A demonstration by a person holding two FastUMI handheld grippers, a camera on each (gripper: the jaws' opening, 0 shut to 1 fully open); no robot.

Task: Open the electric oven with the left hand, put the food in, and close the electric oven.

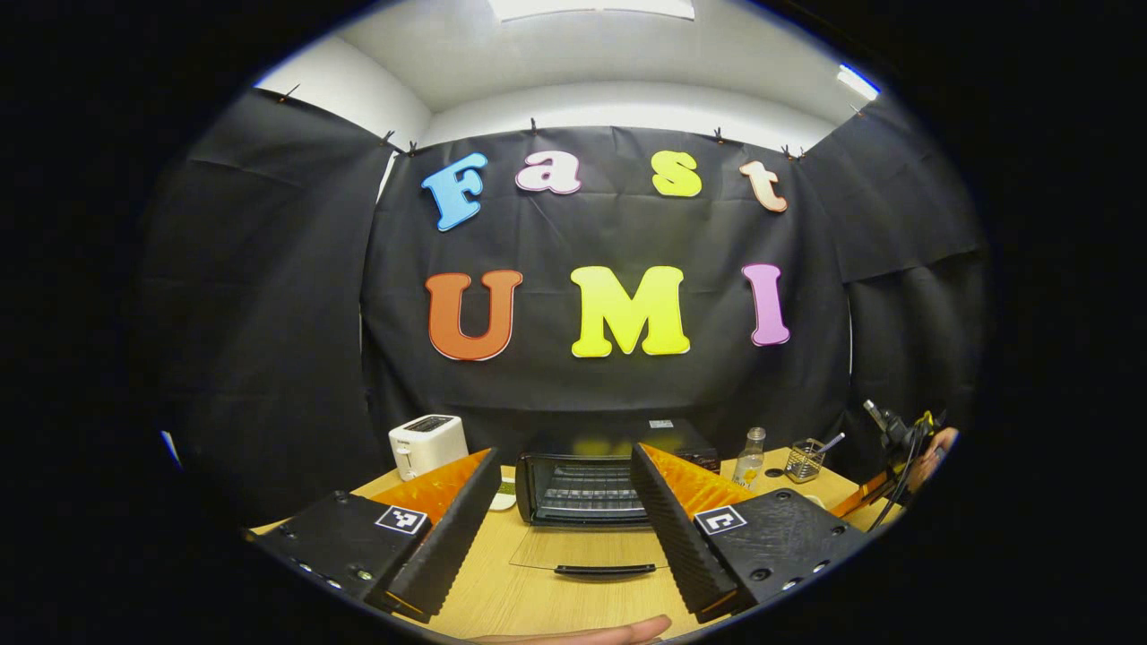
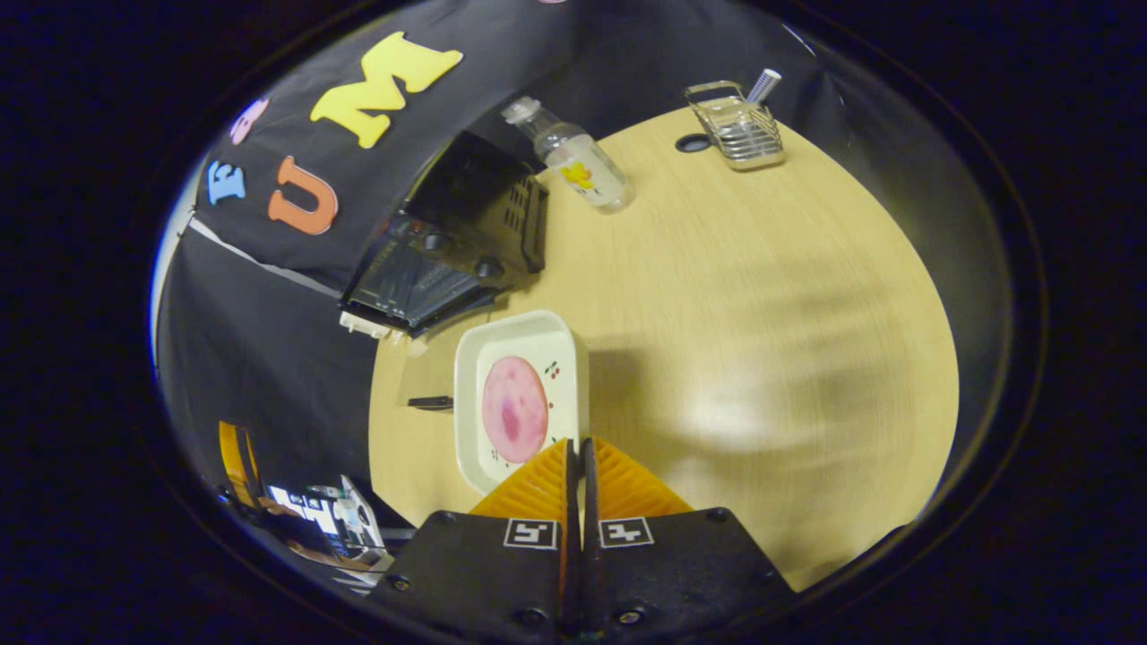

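Note:
The black electric oven (image 1: pixel 582 488) stands at the middle of the wooden table with its glass door (image 1: pixel 591 546) folded down flat, the handle nearest me. My left gripper (image 1: pixel 564 455) hangs open in front of it, holding nothing, a finger on either side of the opening. In the right gripper view the oven (image 2: pixel 448 251) lies up and to the left. My right gripper (image 2: pixel 578 445) is shut on the rim of a white square plate (image 2: pixel 560 358), which carries a round pink slice of food (image 2: pixel 513 408) and hangs above the table near the door's handle (image 2: pixel 432 403).
A white toaster (image 1: pixel 427 443) stands left of the oven. To the oven's right are a clear bottle (image 1: pixel 751 457) and a wire basket (image 1: pixel 804 460), also the bottle (image 2: pixel 578 166) and basket (image 2: pixel 735 125). Bare wooden table (image 2: pixel 762 313) spreads to the right. A hand (image 1: pixel 582 634) shows at the bottom edge.

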